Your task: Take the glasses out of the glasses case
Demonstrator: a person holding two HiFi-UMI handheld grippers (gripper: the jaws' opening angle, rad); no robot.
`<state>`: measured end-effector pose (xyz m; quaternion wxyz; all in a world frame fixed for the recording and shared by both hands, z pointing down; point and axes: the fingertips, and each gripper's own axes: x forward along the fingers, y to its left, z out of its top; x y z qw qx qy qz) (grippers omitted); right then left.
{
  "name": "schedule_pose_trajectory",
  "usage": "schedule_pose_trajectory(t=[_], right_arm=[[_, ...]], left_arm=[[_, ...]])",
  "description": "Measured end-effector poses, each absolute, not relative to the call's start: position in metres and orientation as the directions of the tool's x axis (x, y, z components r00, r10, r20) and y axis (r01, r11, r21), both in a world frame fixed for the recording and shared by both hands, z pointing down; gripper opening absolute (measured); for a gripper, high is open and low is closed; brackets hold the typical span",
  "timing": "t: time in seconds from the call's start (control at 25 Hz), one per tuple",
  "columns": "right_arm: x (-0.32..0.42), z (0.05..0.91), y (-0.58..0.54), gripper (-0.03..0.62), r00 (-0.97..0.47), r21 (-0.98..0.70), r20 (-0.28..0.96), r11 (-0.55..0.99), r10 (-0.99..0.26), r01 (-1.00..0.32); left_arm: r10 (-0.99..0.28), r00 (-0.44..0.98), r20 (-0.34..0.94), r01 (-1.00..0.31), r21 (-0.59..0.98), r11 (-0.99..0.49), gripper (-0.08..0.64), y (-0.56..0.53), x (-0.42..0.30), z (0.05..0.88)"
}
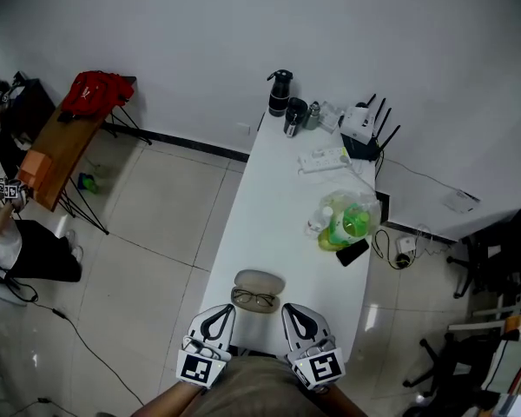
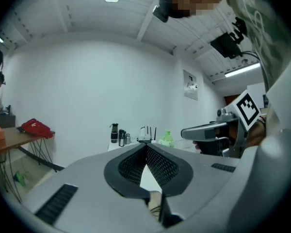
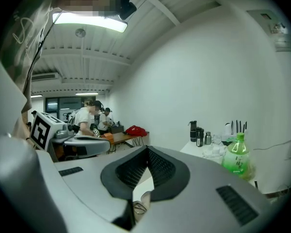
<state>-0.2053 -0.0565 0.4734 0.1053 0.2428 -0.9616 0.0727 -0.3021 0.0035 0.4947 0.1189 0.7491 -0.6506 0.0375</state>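
A closed beige glasses case lies on the white table near its front edge. Dark-framed glasses rest on the table just in front of the case, outside it. My left gripper sits to the lower left of the glasses, and my right gripper to their lower right. Both are shut with nothing between the fingers. In the left gripper view the left gripper has its tips together, with the case below them. In the right gripper view the right gripper does too, above the glasses.
Farther along the table stand a green bottle, a black phone, a power strip, a router and a black flask. A wooden table with a red bag stands left; a person sits beside it.
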Motion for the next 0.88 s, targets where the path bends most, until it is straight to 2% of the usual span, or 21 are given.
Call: schedule_pose_trajectory(t=[0.12, 0.2, 0.36, 0.48, 0.64, 0.88], right_arm=[[-0.201, 0.473, -0.060, 0.011, -0.845, -0.071, 0.229, 0.858, -0.483, -0.509], [-0.199, 0.475, -0.060, 0.011, -0.841, -0.066, 0.236, 0.856, -0.486, -0.513], [-0.191, 0.472, -0.060, 0.011, -0.840, -0.101, 0.200, 0.842, -0.505, -0.530], [-0.189, 0.473, -0.061, 0.011, -0.833, -0.115, 0.202, 0.832, -0.516, -0.543], [-0.192, 0.488, -0.066, 0.011, -0.819, -0.073, 0.262, 0.835, -0.511, -0.545], [-0.197, 0.509, -0.070, 0.011, -0.796, 0.003, 0.365, 0.855, -0.483, -0.518]], left_arm=[[-0.949, 0.194, 0.247, -0.974, 0.163, -0.157, 0.005, -0.005, -0.292, 0.519], [-0.930, 0.212, 0.302, -0.977, 0.101, -0.190, 0.005, -0.009, -0.289, 0.551], [-0.824, 0.201, 0.531, -0.967, -0.028, -0.254, 0.005, -0.020, -0.280, 0.630], [-0.760, 0.247, 0.601, -0.961, 0.051, -0.271, 0.005, -0.025, -0.271, 0.670], [-0.688, 0.281, 0.669, -0.959, 0.207, -0.191, 0.005, -0.021, -0.269, 0.719], [-0.675, 0.298, 0.675, -0.954, 0.242, -0.180, 0.005, -0.017, -0.267, 0.732]])
